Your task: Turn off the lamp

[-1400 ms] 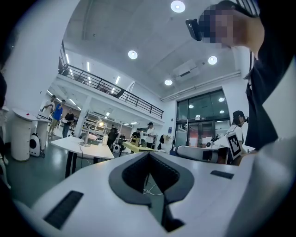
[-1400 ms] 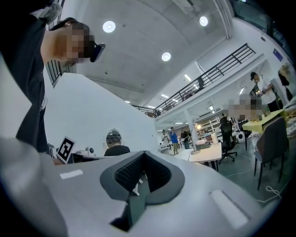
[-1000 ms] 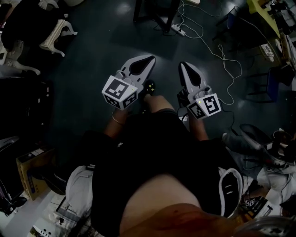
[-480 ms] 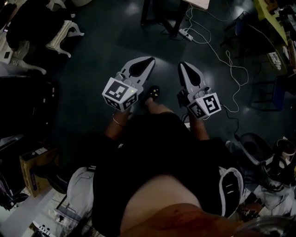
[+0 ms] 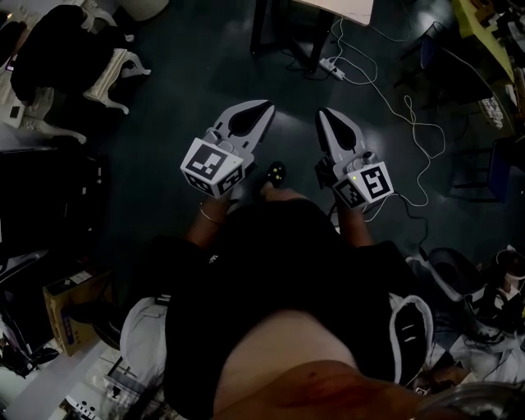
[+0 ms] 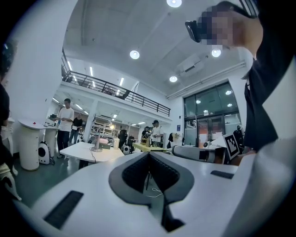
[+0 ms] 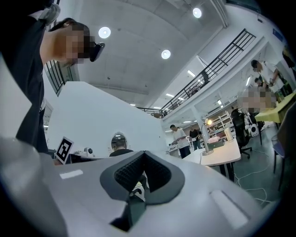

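Note:
The lamp (image 7: 206, 138) stands lit on a white table (image 7: 222, 155) some way ahead in the right gripper view. In the left gripper view the lamp (image 6: 97, 143) is a thin stem on the same table (image 6: 88, 152). Both grippers are held out level over the dark floor, side by side and well short of the table. My left gripper (image 5: 264, 108) is shut with nothing in it; its pads meet along a line (image 6: 149, 155). My right gripper (image 5: 325, 115) is shut and empty too (image 7: 144, 155). The table's corner (image 5: 349, 8) shows at the top of the head view.
A power strip (image 5: 332, 68) and a white cable (image 5: 410, 123) lie on the floor ahead to the right. White furniture legs (image 5: 111, 70) sit at the left and a cardboard box (image 5: 70, 305) lower left. Several people stand at distant tables (image 6: 66, 121).
The floor has slid down the head view and the table's corner has come into sight at the top: the person has moved forward. Both grippers stay shut, side by side.

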A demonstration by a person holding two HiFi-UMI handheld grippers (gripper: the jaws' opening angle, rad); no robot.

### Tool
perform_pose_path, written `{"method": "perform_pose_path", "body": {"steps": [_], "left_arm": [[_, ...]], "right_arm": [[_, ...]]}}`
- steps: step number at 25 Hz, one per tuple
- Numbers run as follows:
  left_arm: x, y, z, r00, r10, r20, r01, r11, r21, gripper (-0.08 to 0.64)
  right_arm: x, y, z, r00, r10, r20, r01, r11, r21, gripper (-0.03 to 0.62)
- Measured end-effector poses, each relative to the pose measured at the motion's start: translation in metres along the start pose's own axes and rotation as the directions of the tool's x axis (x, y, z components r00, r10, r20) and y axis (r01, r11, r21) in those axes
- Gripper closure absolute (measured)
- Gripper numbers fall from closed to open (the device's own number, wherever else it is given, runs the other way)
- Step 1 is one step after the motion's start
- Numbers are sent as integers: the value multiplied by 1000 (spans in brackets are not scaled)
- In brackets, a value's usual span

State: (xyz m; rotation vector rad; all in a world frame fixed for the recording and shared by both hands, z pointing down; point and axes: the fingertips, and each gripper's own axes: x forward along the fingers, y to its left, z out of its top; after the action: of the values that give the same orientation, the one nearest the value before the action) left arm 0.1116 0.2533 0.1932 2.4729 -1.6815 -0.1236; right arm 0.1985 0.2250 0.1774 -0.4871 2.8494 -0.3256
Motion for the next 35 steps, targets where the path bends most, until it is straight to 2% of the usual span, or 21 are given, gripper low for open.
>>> {"method": "perform_pose_path", "body": {"steps": [4, 8, 11, 19, 23, 35], "left_arm": [[15, 4, 4, 1000, -21, 1, 20, 999, 34, 552], [23, 18, 3, 1000, -24, -2, 24, 1000, 6, 552], [30, 29, 5, 1000, -20, -7, 20, 1000, 7, 552], [53, 43, 7, 999, -45, -19, 45, 999, 15, 552], [62, 54, 7, 999, -47, -18, 48, 999, 19, 552], [104, 69, 7, 993, -114, -21, 114, 993, 16, 552]], "right_arm": [[11, -17, 0, 1000, -10, -17, 10, 1000, -14, 592], [26, -26, -2, 999, -23, -25, 23, 1000, 8, 592], [34, -34, -4, 999, -13, -41, 12, 1000, -23, 592], [49, -56, -2, 999, -44, -25, 44, 999, 7, 592], [55, -66, -6, 999, -40, -24, 40, 999, -20, 592], [60, -105, -5, 993, -114, -6, 114, 993, -25, 592]]}}
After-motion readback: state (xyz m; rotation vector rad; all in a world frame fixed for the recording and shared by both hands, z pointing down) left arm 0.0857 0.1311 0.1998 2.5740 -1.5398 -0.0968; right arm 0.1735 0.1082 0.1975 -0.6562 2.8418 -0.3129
